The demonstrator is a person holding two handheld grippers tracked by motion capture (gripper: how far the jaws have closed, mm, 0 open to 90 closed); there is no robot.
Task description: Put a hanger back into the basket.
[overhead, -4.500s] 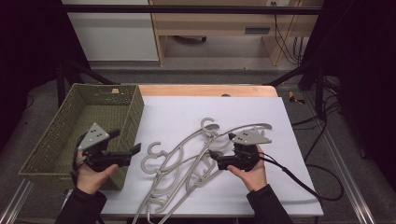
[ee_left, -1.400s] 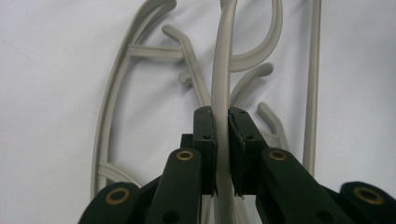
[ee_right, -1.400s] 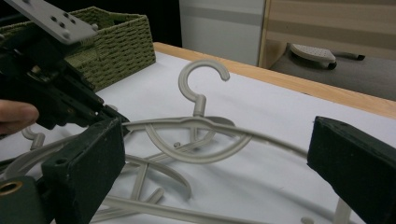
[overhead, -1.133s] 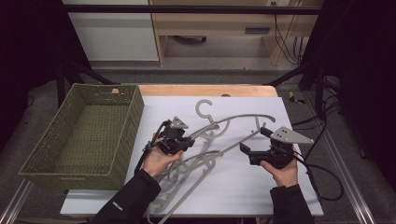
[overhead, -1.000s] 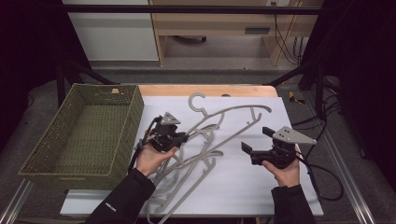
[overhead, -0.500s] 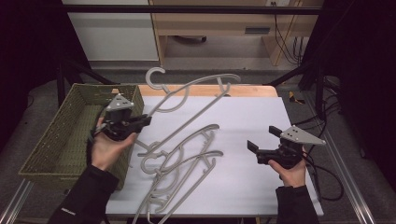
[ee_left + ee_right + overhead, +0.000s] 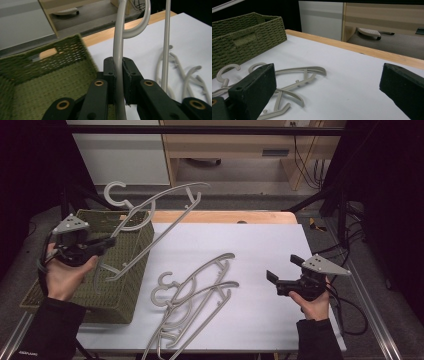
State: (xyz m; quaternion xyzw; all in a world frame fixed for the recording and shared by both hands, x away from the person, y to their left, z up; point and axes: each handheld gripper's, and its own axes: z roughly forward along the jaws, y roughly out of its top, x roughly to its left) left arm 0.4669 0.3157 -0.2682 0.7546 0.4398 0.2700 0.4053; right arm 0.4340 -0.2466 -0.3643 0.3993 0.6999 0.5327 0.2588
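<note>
One green woven basket point(image 7: 127, 285) sits at the table's left edge, likely the drop spot for hangers. Above it the left gripper point(image 7: 102, 245) pinches a grey hanger point(image 7: 160, 202) by its lower bar, lifted clear and tilted. More hangers point(image 7: 200, 290) lie tangled mid-table, their count unclear. The right gripper point(image 7: 272, 279) waits near right, jaws spread, empty
</note>
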